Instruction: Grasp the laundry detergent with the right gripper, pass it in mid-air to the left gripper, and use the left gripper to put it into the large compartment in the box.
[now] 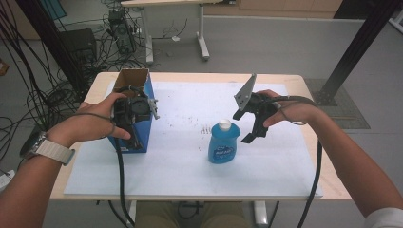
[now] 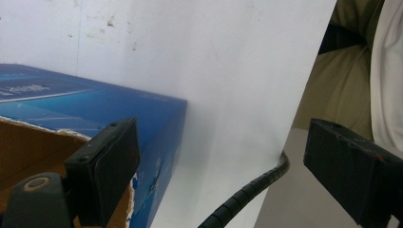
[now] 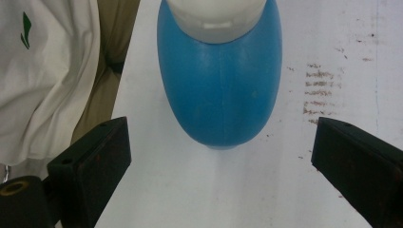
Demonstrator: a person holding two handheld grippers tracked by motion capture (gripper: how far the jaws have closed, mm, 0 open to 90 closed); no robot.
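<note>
1. Box — blue cardboard, open top, is standing at the left of the white sheet. The left gripper is sitting at the box's near top edge, one jaw just inside the torn rim, the other well outside over the sheet; jaws are standing wide and pressing nothing. Likely it is steadying the box as a receiver.
2. Bottle — blue, white cap, is standing upright mid-sheet, well apart from the box.
3. The right gripper is hovering just right of and above the bottle's cap, tilted down at it; in the right gripper view its jaws are gaping on either side of the bottle, touching nothing. Probably it is lining up for a grasp.
</note>
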